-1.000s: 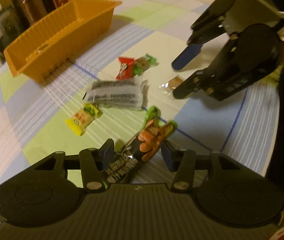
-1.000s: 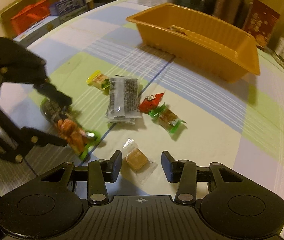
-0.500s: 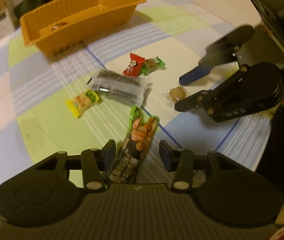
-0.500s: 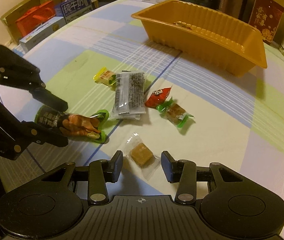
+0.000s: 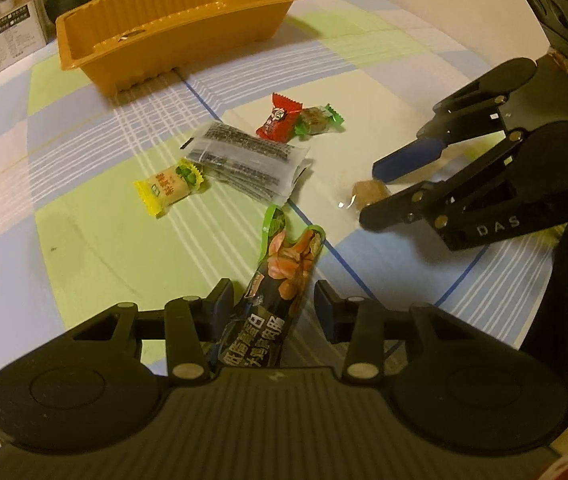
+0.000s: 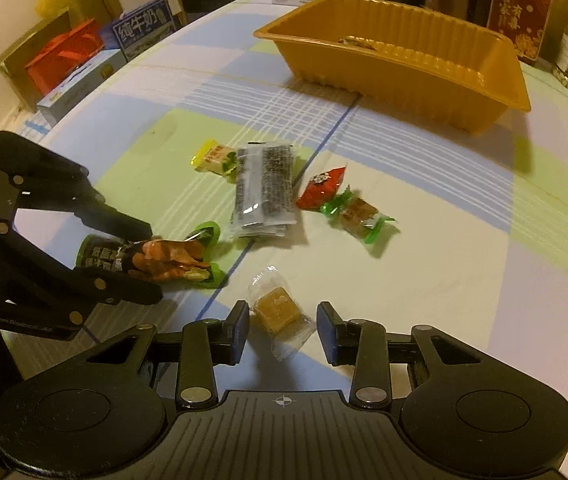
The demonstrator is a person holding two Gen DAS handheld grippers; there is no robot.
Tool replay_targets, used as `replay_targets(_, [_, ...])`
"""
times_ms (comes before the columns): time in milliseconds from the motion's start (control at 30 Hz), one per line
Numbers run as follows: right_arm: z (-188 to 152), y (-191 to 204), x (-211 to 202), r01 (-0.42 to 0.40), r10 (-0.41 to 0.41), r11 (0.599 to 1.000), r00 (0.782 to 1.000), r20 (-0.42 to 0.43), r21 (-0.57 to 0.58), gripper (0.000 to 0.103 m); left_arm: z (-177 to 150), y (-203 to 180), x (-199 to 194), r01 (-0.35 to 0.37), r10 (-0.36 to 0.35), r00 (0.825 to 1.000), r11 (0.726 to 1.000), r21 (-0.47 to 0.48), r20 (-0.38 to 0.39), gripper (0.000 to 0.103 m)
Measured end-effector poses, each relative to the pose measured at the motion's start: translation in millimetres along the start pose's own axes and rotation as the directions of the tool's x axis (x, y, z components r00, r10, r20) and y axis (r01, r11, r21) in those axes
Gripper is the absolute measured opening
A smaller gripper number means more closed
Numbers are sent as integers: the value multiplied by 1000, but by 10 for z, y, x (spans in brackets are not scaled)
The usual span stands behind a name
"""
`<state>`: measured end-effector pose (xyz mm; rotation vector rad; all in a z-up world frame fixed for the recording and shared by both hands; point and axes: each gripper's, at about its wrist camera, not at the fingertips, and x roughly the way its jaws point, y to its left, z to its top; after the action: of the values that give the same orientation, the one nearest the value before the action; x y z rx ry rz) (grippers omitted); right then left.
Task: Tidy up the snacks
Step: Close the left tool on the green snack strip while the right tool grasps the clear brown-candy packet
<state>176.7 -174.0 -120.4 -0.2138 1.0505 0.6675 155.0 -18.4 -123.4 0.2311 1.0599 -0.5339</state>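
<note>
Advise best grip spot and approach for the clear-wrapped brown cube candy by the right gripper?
Grip the cube itself, not the loose clear wrapper ends, which look flimsy. The right gripper already straddles it, fingers open either side, so come straight down and forward, closing across the cube's flat side faces. It lies flat on the tablecloth, apart from other snacks.

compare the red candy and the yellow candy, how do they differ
The red candy touches the green-wrapped candy; the yellow candy lies at the far side of the grey packet, against its corner. Red's wrapper looks glossy and pinched; yellow's shows a pale block with green print. Both lie loose on the tablecloth, outside the tray.
</note>
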Motion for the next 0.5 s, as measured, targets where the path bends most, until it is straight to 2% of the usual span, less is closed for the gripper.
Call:
replay_targets(133, [-1, 103, 26, 58, -58, 992, 998, 5, -114, 40, -6, -25, 0, -6, 5, 1000, 999, 51, 22, 39])
replay_targets(300, [-13, 126, 78, 70, -68, 982, 998, 15, -173, 40, -12, -25, 32, -17, 15, 1000, 998, 67, 26, 40])
replay_targets(367, [-14, 116, 79, 63, -62, 986, 998, 14, -154, 40, -16, -20, 29, -16, 14, 1000, 998, 53, 28, 39])
replay_targets(433, [-15, 103, 69, 47, -46, 991, 999, 11, -128, 31, -23, -29, 21, -18, 17, 999, 999, 43, 28, 39])
replay_targets(467, [-27, 112, 64, 53, -52, 992, 999, 16, -118, 30, -29, -38, 14, -18, 17, 999, 999, 41, 28, 34])
replay_targets(500, [-32, 126, 63, 56, -54, 992, 998, 19, -117, 23, -35, -47, 5, -20, 19, 999, 999, 36, 28, 34])
